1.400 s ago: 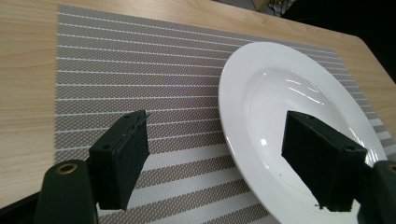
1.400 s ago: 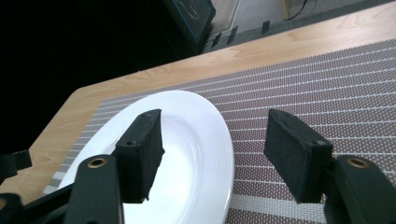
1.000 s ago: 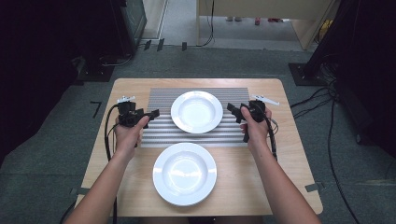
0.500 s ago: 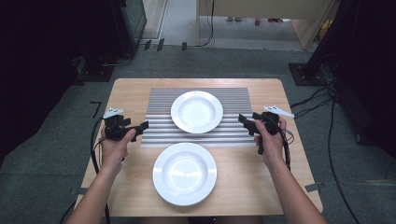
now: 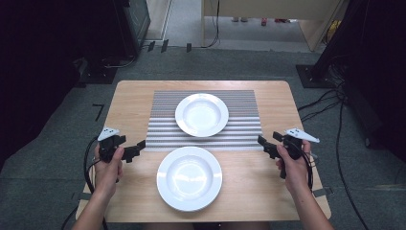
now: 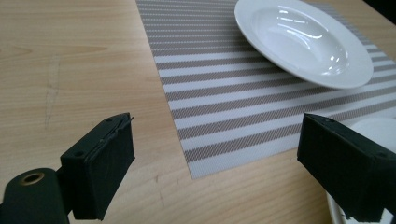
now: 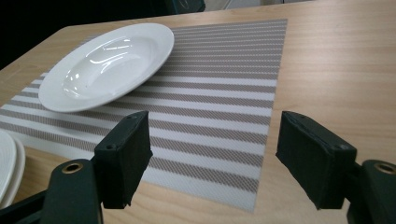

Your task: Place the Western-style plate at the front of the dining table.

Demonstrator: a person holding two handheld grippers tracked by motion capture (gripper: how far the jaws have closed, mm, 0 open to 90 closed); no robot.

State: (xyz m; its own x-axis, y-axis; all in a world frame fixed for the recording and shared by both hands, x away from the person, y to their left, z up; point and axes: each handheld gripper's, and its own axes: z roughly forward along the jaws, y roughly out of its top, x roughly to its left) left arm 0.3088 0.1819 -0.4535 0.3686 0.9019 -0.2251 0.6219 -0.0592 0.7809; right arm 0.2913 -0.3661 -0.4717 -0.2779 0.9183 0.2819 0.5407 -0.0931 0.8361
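Two white plates: one plate sits on the striped mat at table centre; the other plate, at 6 o'clock from it, lies on bare wood near the table's front edge. The left gripper at 9 o'clock has just been opening, nothing between its jaws. The right gripper at 3 o'clock is spread, empty. Bare wood lies around both.

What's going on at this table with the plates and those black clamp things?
A person holds a clamp-like gripper in each hand. The left gripper, whose jaws have just been opening, and the right gripper are both open and empty, at the near corners of the striped placemat. One white plate sits on the mat, another plate on the bare table.
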